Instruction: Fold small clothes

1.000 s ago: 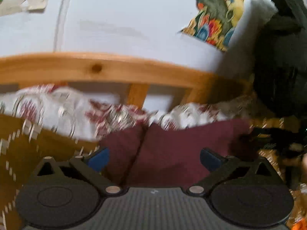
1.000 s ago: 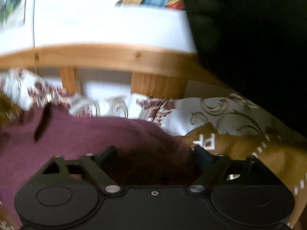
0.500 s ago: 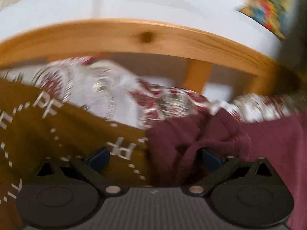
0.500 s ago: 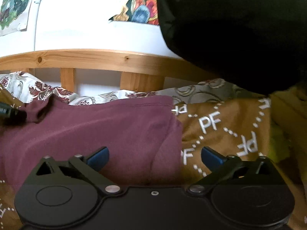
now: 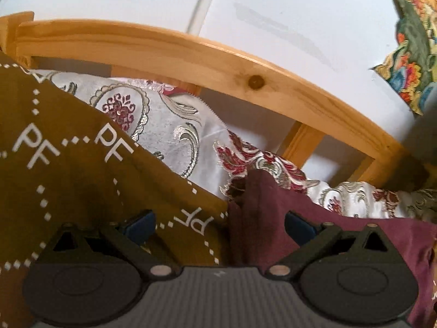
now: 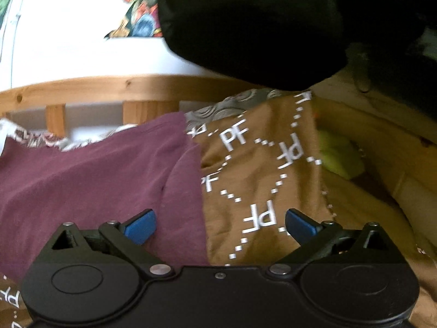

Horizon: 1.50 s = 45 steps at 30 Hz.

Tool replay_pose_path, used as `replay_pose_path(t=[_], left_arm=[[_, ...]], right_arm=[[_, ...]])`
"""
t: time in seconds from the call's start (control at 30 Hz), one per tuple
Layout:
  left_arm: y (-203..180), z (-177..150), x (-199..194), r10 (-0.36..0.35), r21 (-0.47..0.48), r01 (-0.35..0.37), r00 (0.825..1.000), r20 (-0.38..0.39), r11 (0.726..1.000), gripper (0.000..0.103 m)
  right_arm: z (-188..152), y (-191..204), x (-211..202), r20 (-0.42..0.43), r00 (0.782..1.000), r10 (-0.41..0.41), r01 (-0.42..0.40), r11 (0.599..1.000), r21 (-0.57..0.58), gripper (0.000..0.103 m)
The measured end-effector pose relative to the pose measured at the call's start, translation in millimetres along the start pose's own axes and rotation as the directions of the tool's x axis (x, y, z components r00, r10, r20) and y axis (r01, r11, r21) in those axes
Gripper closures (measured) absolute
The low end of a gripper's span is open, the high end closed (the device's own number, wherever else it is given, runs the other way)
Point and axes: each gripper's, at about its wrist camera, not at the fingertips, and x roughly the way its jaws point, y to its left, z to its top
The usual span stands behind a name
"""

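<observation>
A maroon garment (image 6: 95,177) lies spread on a brown blanket printed with white "PF" letters (image 6: 259,169). In the left wrist view the garment's left edge (image 5: 273,207) has a small raised corner. My left gripper (image 5: 220,227) is open and empty over that left edge, its blue pads wide apart. My right gripper (image 6: 220,225) is open and empty over the garment's right edge, one pad above the maroon cloth, the other above the blanket.
A wooden bed rail (image 5: 191,54) runs across the back with a white wall behind. A white floral sheet (image 5: 169,125) lies beyond the blanket. A black garment (image 6: 273,22) hangs at the upper right. A yellow-green cloth (image 6: 338,155) lies at the right.
Both grippers have drawn apart along the garment: the left moved to its left edge, the right to its right edge. The garment now lies flatter and more spread out.
</observation>
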Motion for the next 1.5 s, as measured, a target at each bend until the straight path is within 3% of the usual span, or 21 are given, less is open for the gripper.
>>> replay_pose_path(t=[0.1,0.17,0.33,0.43,0.6,0.63,0.67,0.7,0.83,0.97,1.23,1.5], left_arm=[[0,-6,-17,-0.006,0.005,0.006,1.0,0.024,1.0,0.001],[-1,-9,-27,-0.006,0.0,0.006,1.0,0.026,1.0,0.001],[1,-22,-50,-0.001,0.012,0.001,1.0,0.001,1.0,0.001],[7,-37,-67,0.013,-0.034,-0.015,0.999,-0.041,0.999,0.001],[10,-55,-91,-0.049,-0.076,0.04,0.992,-0.12,0.996,0.001],[11,-59,-95,-0.051,-0.073,0.042,0.991,-0.12,0.996,0.001],[13,-62,-98,-0.051,-0.077,0.042,0.991,-0.121,0.996,0.001],[16,-66,-100,-0.052,-0.088,0.041,0.99,-0.13,0.995,0.001],[19,-74,-88,-0.085,-0.122,0.06,0.974,-0.209,0.991,0.001],[17,-75,-79,-0.069,-0.099,0.048,0.974,-0.214,0.994,0.001],[29,-76,-66,-0.068,-0.14,0.035,0.969,-0.239,0.989,0.001],[13,-79,-55,0.001,-0.015,-0.005,0.971,-0.241,1.0,0.001]], right_arm=[[-2,-5,-8,0.009,1.0,0.027,-0.027,0.999,0.03,0.018],[-5,-5,-15,0.018,0.998,0.055,-0.056,0.997,0.052,0.034],[-6,7,-23,0.013,0.99,0.141,-0.141,0.986,0.089,0.057],[-7,16,-17,-0.036,0.975,0.22,-0.213,0.968,0.132,0.06],[-14,26,-2,-0.098,0.958,0.268,-0.242,0.945,0.218,0.059],[-16,30,1,-0.107,0.957,0.27,-0.242,0.945,0.22,0.064],[-17,33,3,-0.116,0.956,0.268,-0.239,0.947,0.214,0.087],[-18,37,5,-0.131,0.956,0.264,-0.234,0.95,0.206,0.1],[-16,34,-6,-0.095,0.971,0.219,-0.198,0.961,0.194,0.099],[-21,23,-17,-0.085,0.975,0.206,-0.183,0.958,0.221,0.099],[-28,23,-27,-0.091,0.978,0.187,-0.166,0.966,0.197,0.099],[-43,21,-31,-0.118,0.971,0.207,-0.176,0.957,0.233,0.098]])
